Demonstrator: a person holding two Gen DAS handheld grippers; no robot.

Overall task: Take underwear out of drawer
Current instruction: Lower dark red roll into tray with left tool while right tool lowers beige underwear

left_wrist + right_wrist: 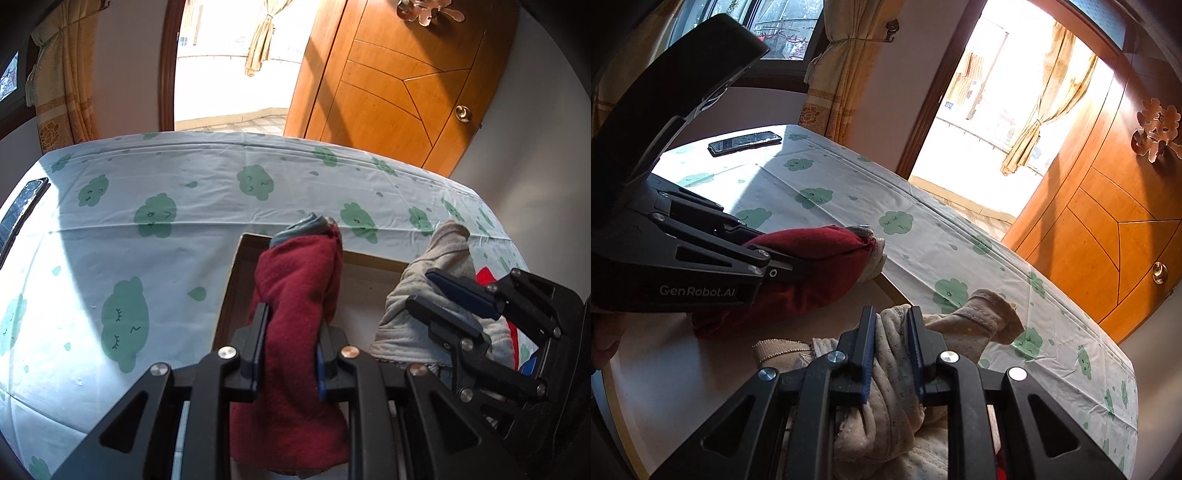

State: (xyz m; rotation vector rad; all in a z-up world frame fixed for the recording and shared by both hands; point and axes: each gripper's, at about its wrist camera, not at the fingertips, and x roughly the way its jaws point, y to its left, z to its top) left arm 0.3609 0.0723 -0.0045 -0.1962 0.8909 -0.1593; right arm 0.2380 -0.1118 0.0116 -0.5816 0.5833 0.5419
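Underwear is held in both grippers above an open, pale-walled drawer that rests on a bed covered by a white sheet with green cloud faces. Behind the bed, an orange wooden door with a brass knob stands beside a bright doorway hung with a tied yellow curtain, and a second patterned curtain hangs next to a dark-framed window. A black phone lies flat on the sheet near the far corner, well apart from the drawer. The dark red underwear roll, with a grey inner layer showing at its tip, is lifted over the drawer and points toward the door; the left gripper has its blue-padded fingers pressed against both sides of the roll, pinching it around the middle. Just to its right, the beige speckled underwear is bunched up above the drawer's near right part, with one end flopping toward the sheet; the right gripper has its fingers closed tightly on the folded cloth. The two garments sit near each other, but whether they touch cannot be told.
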